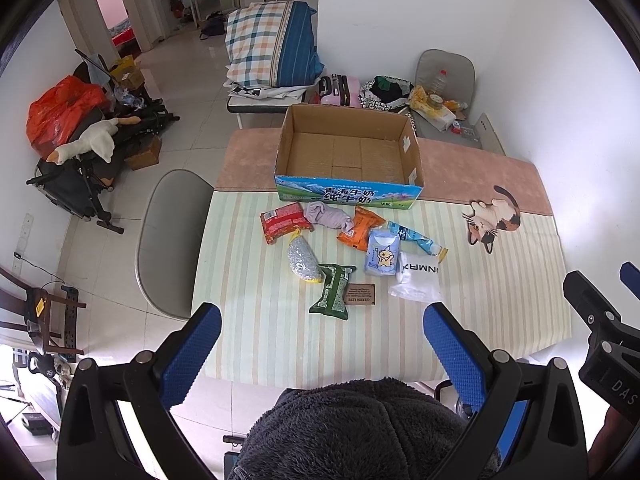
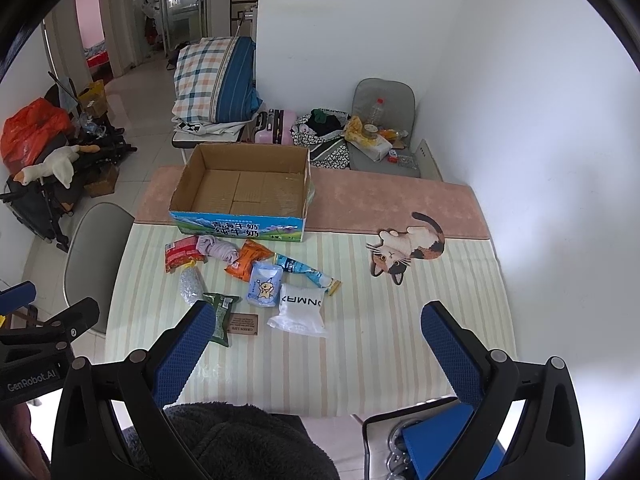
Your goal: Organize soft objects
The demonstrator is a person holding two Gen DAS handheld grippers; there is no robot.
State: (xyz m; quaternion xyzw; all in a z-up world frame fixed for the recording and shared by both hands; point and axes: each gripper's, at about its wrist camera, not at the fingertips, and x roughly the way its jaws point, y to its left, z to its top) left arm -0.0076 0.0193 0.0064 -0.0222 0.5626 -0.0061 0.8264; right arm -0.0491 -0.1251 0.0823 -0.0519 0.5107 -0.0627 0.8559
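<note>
An open cardboard box (image 1: 348,152) (image 2: 240,188) stands empty at the far side of the striped table. In front of it lie several soft packs: a red pack (image 1: 284,222), a lilac cloth (image 1: 328,216), an orange pack (image 1: 360,227), a light blue tissue pack (image 1: 382,258) (image 2: 264,288), a white bag (image 1: 418,282) (image 2: 300,310), a silver mesh pouch (image 1: 302,260), a green pack (image 1: 334,290) (image 2: 222,312) and a long blue tube (image 1: 418,238). My left gripper (image 1: 322,314) and right gripper (image 2: 318,312) hover open above the table's near edge, both empty.
A cat-shaped mat (image 1: 494,216) (image 2: 408,248) lies at the right of the table. A grey chair (image 1: 172,240) stands at the left. A small brown card (image 1: 360,294) lies beside the green pack. A dark fleece sleeve (image 1: 360,428) fills the bottom.
</note>
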